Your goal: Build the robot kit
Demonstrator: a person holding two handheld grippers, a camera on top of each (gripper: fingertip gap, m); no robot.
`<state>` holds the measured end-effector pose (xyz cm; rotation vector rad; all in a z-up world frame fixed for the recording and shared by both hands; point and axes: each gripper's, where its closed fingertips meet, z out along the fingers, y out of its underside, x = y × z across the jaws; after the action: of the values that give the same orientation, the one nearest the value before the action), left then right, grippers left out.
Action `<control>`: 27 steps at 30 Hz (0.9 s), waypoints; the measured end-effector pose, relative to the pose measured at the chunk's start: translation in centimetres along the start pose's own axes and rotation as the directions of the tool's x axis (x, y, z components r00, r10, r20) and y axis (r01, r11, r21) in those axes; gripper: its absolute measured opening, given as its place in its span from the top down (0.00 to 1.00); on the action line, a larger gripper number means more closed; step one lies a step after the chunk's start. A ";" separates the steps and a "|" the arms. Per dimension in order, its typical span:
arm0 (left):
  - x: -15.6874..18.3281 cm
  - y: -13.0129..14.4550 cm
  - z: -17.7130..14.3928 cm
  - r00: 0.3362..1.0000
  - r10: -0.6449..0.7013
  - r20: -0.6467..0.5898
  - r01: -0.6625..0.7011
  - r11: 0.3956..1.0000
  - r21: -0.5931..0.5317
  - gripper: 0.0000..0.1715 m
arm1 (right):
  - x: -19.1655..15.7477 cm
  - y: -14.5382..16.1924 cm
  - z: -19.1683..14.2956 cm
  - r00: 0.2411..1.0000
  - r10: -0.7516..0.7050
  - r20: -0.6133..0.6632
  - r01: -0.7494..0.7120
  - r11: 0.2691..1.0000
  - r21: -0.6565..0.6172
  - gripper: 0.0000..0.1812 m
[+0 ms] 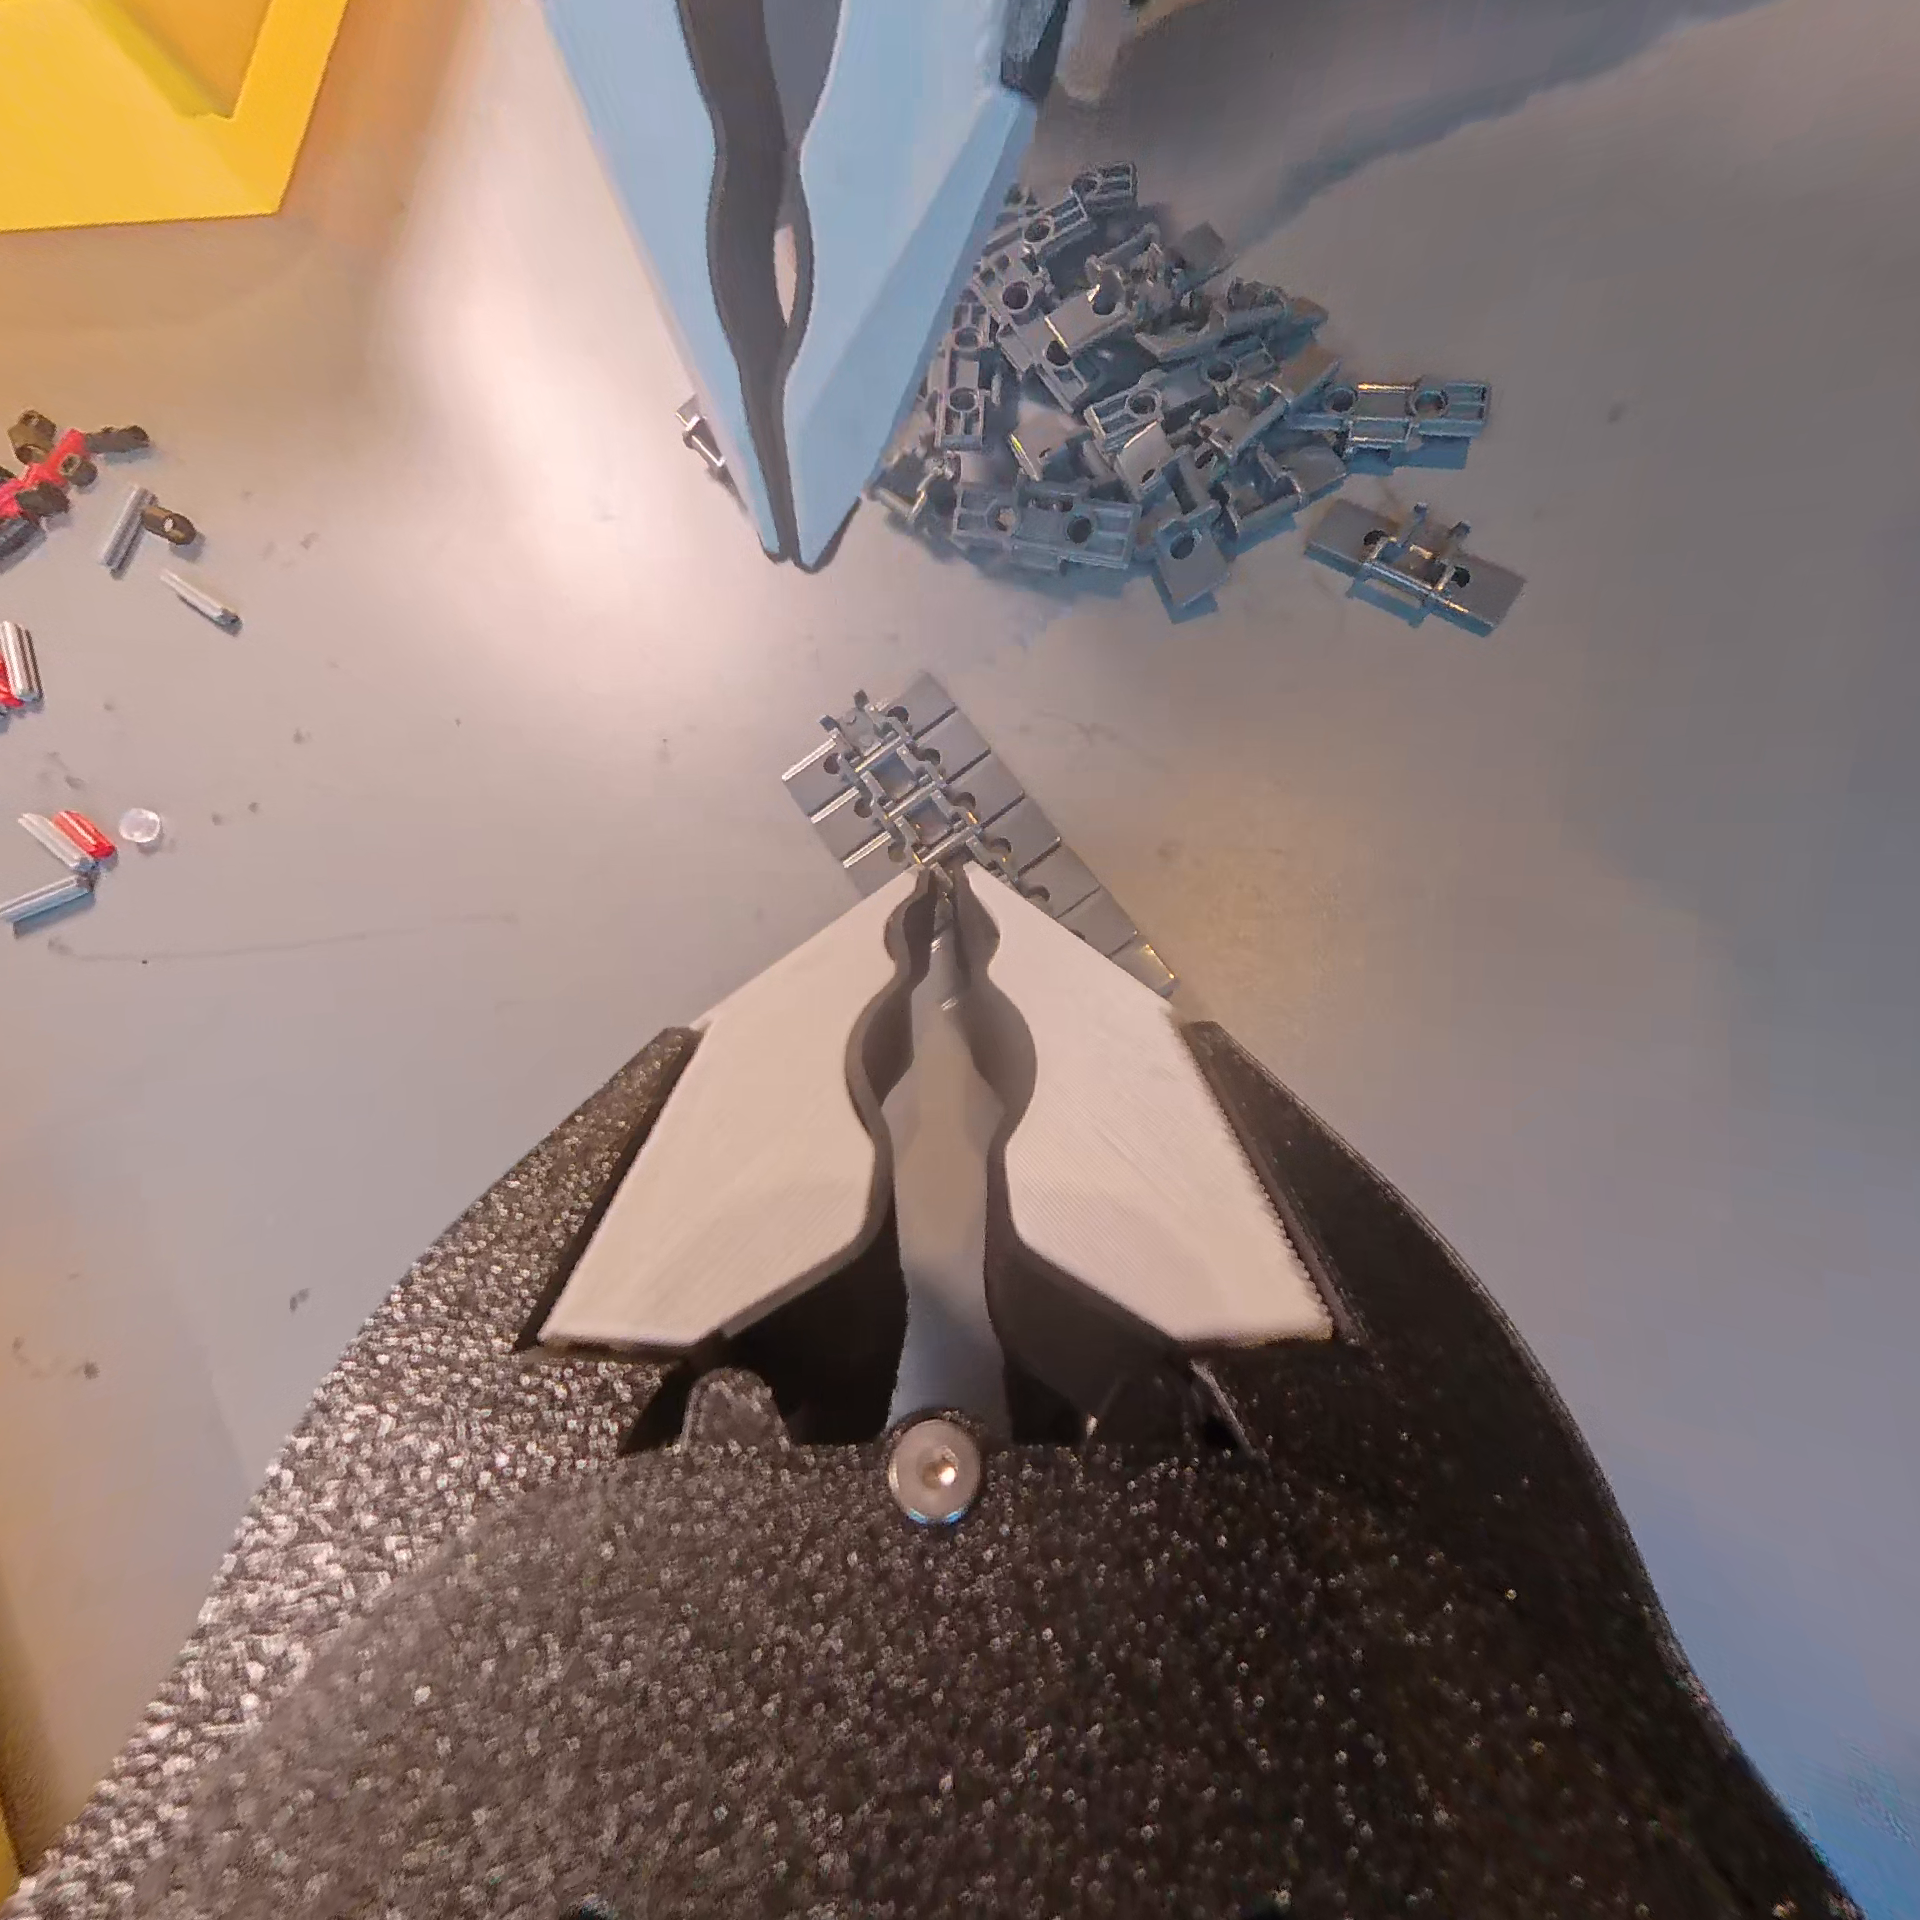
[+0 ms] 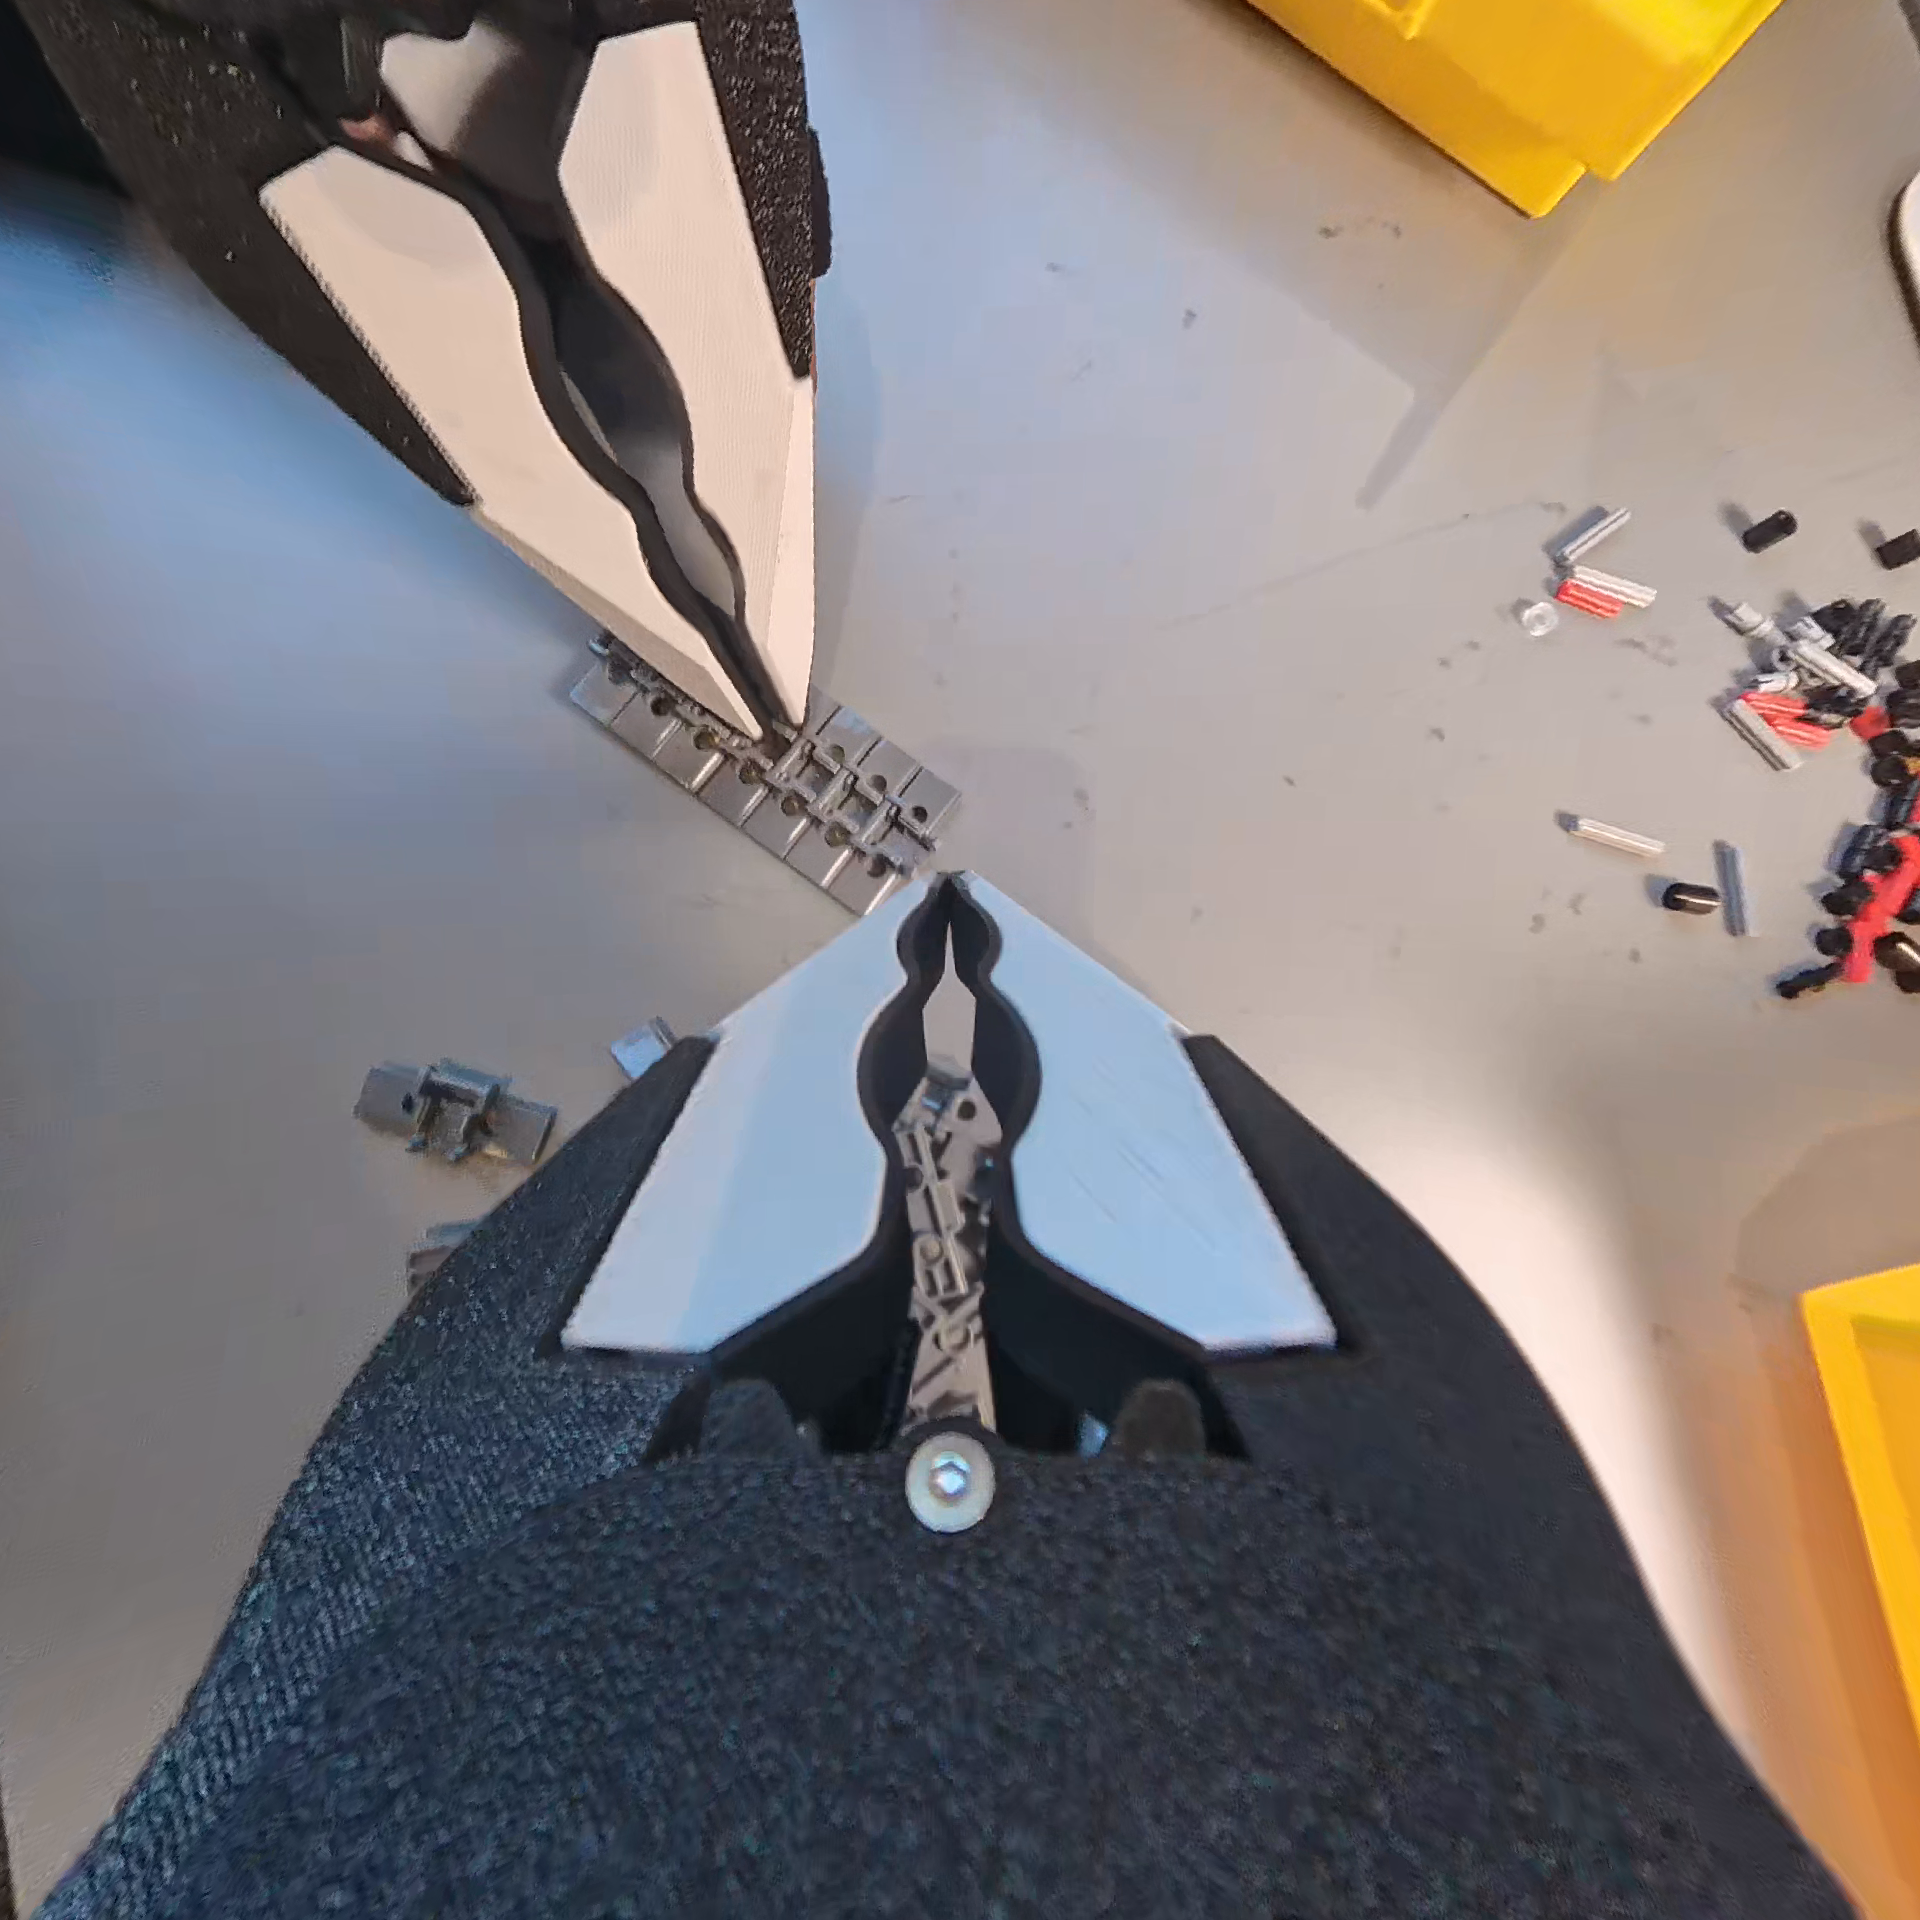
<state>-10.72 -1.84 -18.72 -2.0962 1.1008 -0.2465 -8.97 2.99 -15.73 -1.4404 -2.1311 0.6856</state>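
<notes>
A short chain of joined grey track links [image 1: 894, 790] lies flat on the grey table. My left gripper [image 1: 940, 881] is shut, its fingertips pinching the raised middle rib of the chain; the right wrist view shows the same, with the left gripper [image 2: 774, 727] pressed down on the chain [image 2: 831, 821]. My right gripper [image 2: 951, 883] is shut with its pads together, just off the chain's near end. In the left wrist view the right gripper [image 1: 790, 556] points down at the table beside a pile of loose grey links [image 1: 1143, 416].
A two-link piece [image 1: 1413, 566] lies right of the pile, and another loose link [image 2: 457, 1112] lies left of my right gripper. Small red, black and grey pins [image 2: 1849, 727] are scattered at the side. Yellow bins [image 2: 1507, 73] [image 2: 1870, 1507] [image 1: 135, 104] stand at the table's edges. The grippers' ends are close to 7 cm from one another. My left gripper's tips are some 10 cm from the two-link piece [image 1: 1413, 566]. It turns up in the right wrist view [image 2: 450, 1101] as well.
</notes>
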 end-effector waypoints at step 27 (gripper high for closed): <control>-0.7 -2.9 -2.5 0.991 -0.093 -0.100 0.113 0.969 0.218 0.85 | -2.6 2.9 -1.3 0.993 0.035 0.114 -0.029 0.998 -0.057 0.89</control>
<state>-10.50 -1.53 -14.84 -1.9578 0.9673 -0.4955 -5.27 1.63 -16.90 -1.5005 -2.2345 0.7433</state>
